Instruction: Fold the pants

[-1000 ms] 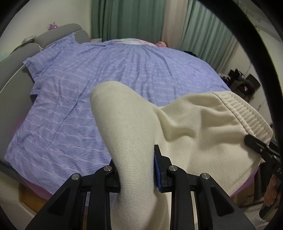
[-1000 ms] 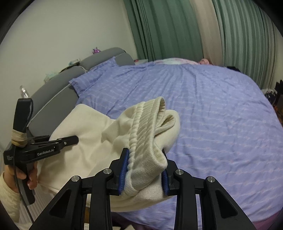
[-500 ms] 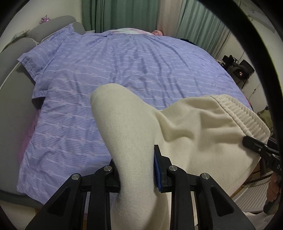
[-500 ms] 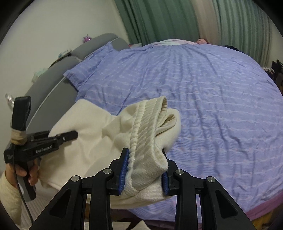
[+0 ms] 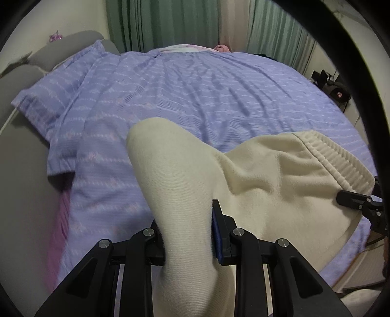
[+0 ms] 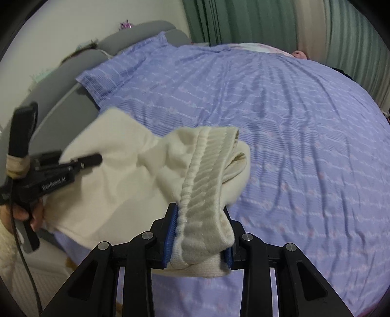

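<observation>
Cream pants [image 5: 268, 185] hang stretched between my two grippers above the near edge of the bed. My left gripper [image 5: 186, 231] is shut on a plain fold of the pants. My right gripper [image 6: 198, 234] is shut on the ribbed waistband [image 6: 207, 175]. The right gripper also shows at the right edge of the left wrist view [image 5: 358, 202], and the left gripper shows at the left of the right wrist view [image 6: 82, 161] with the hand that holds it. The rest of the pants hangs below, out of view.
A bed with a wrinkled purple striped cover [image 5: 195, 92] fills both views. A purple pillow [image 6: 126, 70] lies at the far left against a grey headboard [image 6: 80, 61]. Green curtains [image 5: 170, 22] hang behind. Dark bags [image 5: 334, 85] stand by the right wall.
Both grippers have moved forward and lower over the bed with the pants. The waistband now spreads wider and the bed looks closer. Both grips are unchanged.
</observation>
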The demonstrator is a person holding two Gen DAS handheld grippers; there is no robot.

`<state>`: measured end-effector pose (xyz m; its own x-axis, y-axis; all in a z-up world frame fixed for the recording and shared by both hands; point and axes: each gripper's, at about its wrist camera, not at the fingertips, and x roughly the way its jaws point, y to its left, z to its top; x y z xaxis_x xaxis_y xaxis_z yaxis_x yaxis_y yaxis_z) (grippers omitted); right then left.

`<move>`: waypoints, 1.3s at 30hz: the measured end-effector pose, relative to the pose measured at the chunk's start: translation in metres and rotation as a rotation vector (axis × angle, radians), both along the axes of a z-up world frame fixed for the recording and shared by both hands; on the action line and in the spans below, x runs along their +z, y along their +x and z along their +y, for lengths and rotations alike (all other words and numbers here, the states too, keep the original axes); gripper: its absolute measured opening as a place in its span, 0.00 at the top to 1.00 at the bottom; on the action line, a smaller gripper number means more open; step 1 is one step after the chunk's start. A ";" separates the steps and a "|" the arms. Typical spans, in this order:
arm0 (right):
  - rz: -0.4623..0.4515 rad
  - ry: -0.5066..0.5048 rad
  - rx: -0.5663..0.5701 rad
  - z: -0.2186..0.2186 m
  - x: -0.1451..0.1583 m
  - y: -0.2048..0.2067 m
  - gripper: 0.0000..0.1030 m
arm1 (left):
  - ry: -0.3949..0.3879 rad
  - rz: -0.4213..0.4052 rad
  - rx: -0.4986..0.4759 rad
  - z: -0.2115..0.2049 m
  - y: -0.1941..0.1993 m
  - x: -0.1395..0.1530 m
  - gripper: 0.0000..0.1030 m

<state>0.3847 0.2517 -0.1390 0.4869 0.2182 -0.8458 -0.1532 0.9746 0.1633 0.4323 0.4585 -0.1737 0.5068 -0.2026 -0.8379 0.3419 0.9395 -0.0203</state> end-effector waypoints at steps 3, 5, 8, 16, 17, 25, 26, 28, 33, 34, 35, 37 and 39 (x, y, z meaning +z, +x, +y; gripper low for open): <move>0.017 -0.024 -0.001 0.013 -0.024 0.028 0.68 | 0.023 -0.002 -0.008 0.006 0.027 -0.021 0.74; 0.026 -0.042 -0.005 0.020 -0.042 0.045 0.68 | 0.049 0.005 -0.019 0.006 0.042 -0.043 0.74; 0.077 -0.064 -0.016 0.025 -0.076 0.065 0.68 | 0.079 0.059 -0.013 0.011 0.058 -0.081 0.74; 0.211 -0.100 -0.001 0.028 -0.142 0.055 0.68 | 0.096 0.179 0.038 0.032 0.056 -0.143 0.65; 0.216 -0.106 -0.002 0.027 -0.145 0.053 0.68 | 0.104 0.178 0.038 0.031 0.055 -0.143 0.60; 0.239 -0.100 -0.072 0.001 -0.142 0.053 0.33 | 0.232 0.162 0.099 0.039 0.036 -0.128 0.35; 0.240 -0.085 -0.068 -0.003 -0.140 0.052 0.33 | 0.235 0.161 0.107 0.041 0.032 -0.124 0.34; 0.219 -0.086 -0.071 -0.006 -0.128 0.047 0.32 | 0.250 0.162 0.121 0.042 0.015 -0.111 0.34; 0.116 -0.148 -0.067 -0.022 -0.083 0.013 0.31 | 0.237 0.115 0.144 0.022 -0.036 -0.064 0.34; 0.089 -0.150 -0.056 -0.028 -0.070 0.001 0.31 | 0.225 0.099 0.151 0.016 -0.049 -0.051 0.33; 0.062 -0.151 -0.042 -0.033 -0.056 -0.011 0.31 | 0.213 0.082 0.158 0.009 -0.061 -0.039 0.31; 0.016 -0.143 -0.023 -0.043 -0.033 -0.028 0.27 | 0.166 0.043 0.176 -0.007 -0.087 -0.011 0.26; -0.044 -0.137 -0.017 -0.060 -0.002 -0.053 0.21 | 0.117 0.004 0.187 -0.025 -0.104 0.014 0.20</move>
